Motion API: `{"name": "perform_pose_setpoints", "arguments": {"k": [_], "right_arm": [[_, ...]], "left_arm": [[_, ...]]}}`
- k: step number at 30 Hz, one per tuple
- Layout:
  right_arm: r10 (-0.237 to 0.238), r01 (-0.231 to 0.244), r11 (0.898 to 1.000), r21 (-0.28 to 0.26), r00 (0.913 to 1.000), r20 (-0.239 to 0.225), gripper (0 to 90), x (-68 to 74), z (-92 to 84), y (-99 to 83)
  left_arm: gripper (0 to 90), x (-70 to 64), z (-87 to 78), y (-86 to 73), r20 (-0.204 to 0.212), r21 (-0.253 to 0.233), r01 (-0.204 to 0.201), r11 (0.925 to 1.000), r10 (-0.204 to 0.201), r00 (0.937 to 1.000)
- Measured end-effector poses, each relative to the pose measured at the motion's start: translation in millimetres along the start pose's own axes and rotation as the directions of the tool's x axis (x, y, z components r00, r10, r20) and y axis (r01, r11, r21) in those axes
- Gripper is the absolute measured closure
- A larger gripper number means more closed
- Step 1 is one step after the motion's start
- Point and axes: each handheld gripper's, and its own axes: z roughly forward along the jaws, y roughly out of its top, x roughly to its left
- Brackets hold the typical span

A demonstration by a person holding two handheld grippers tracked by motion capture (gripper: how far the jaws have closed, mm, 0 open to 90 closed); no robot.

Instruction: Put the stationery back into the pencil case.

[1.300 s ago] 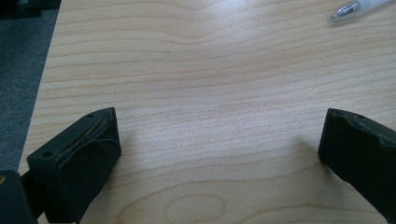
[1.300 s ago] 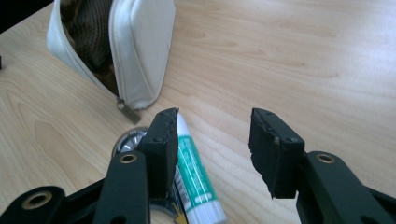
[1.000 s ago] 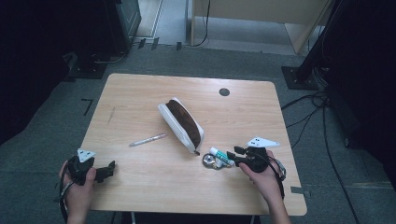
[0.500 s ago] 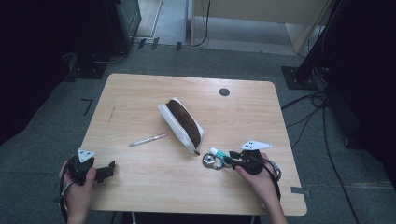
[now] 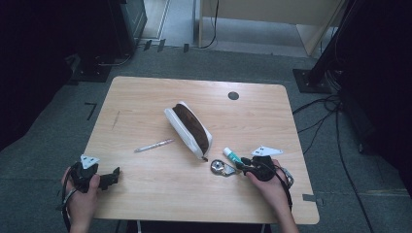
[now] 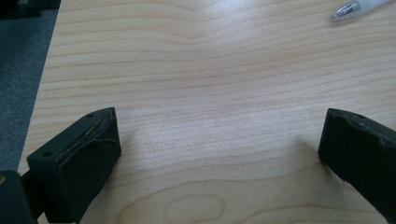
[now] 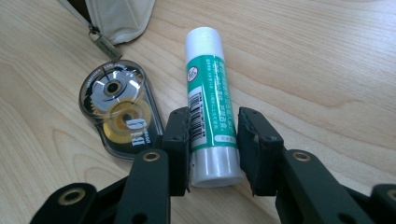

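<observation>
A green-and-white glue stick (image 7: 208,93) lies on the wooden table (image 5: 145,97), near the front right (image 5: 231,155). My right gripper (image 7: 214,119) has just been closing its jaws on the stick. Both pads now rest against the stick's lower half, which still lies flat. In the high view that gripper (image 5: 241,162) points left from the hand. Touching its left jaw is a clear correction-tape dispenser (image 7: 116,107). My left gripper (image 6: 219,130) sits at the front left (image 5: 114,174), jaws wide open over bare wood.
A white pencil case (image 5: 189,128) with a dark open top lies slantwise mid-table, its zipper pull by the dispenser (image 5: 221,168). A pen (image 5: 154,145) lies left of the case, its tip in the left gripper view (image 6: 357,7). A dark round hole (image 5: 233,95) marks the far side.
The right gripper's jaws have narrowed onto the glue stick, and the hand has shifted only slightly. The left hand and gripper have stayed where they were.
</observation>
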Motion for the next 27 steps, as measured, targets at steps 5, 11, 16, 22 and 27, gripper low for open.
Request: {"name": "perform_pose_setpoints", "arguments": {"k": [5, 11, 16, 22, 27], "right_arm": [[-0.004, 0.004, 1.000, 0.004, 0.9999, 0.014, 65.6, 1.1, 0.4, 1.0], [-0.017, 0.016, 1.000, 0.015, 0.9996, 0.022, 66.0, 4.0, 5.7, 6.6], [-0.034, 0.033, 0.999, 0.024, 0.9985, 0.043, 63.5, 6.1, 8.9, 8.9], [-0.037, 0.037, 0.999, 0.011, 0.9988, 0.032, 57.8, 8.4, 11.2, 14.2], [-0.058, 0.056, 0.998, 0.040, 0.9967, 0.057, 62.5, 11.5, 17.3, 21.2]], "left_arm": [[0.0, -0.1, 0.0, 0.0, 0.001, 0.000, 0.000, 1.0000, 0.000, 1.0000], [0.0, -0.2, 0.1, -0.1, 0.004, -0.002, -0.003, 1.0000, 0.003, 1.0000], [0.0, -0.3, 0.1, -0.1, 0.006, -0.002, -0.004, 1.0000, 0.004, 1.0000], [0.0, -0.4, 0.0, -0.1, 0.006, -0.002, -0.004, 1.0000, 0.004, 1.0000], [0.0, -0.4, 0.0, -0.1, 0.006, -0.002, -0.004, 1.0000, 0.004, 1.0000]]}}
